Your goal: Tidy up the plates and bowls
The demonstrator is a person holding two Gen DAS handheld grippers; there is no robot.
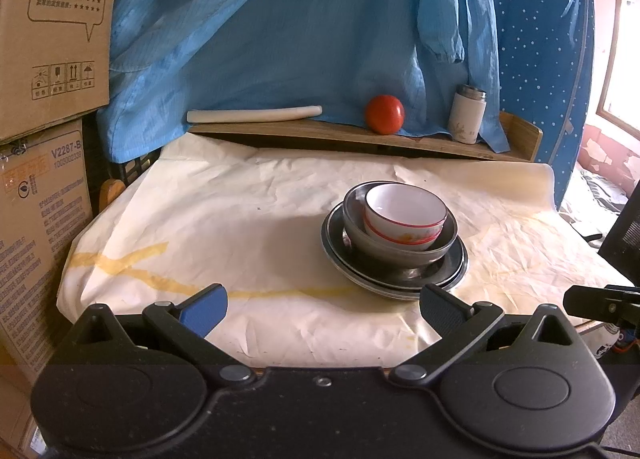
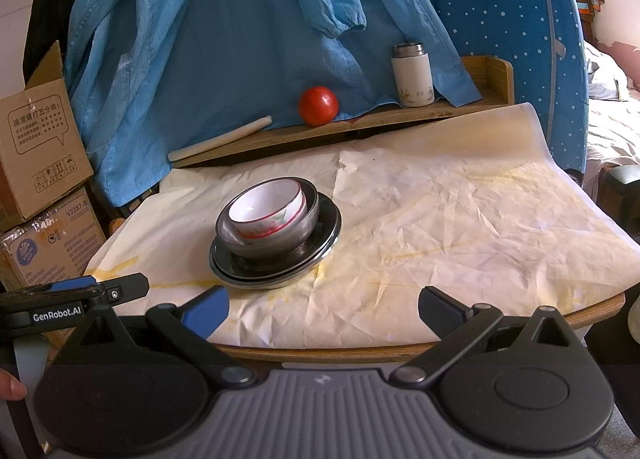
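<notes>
White bowl (image 1: 404, 215) sits nested in steel bowl (image 1: 400, 235), on stacked steel plates (image 1: 394, 271) (paper-covered tabletop (image 1: 240, 219)). Stack just ahead of left claw (image 1: 322, 309), ahead-left of right claw (image 2: 323, 309). Both claws apart, empty.

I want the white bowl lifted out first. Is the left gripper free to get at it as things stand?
Probably yes. The left gripper is open and empty, the white bowl sits topmost in the metal bowl, and only bare paper lies between.
</notes>
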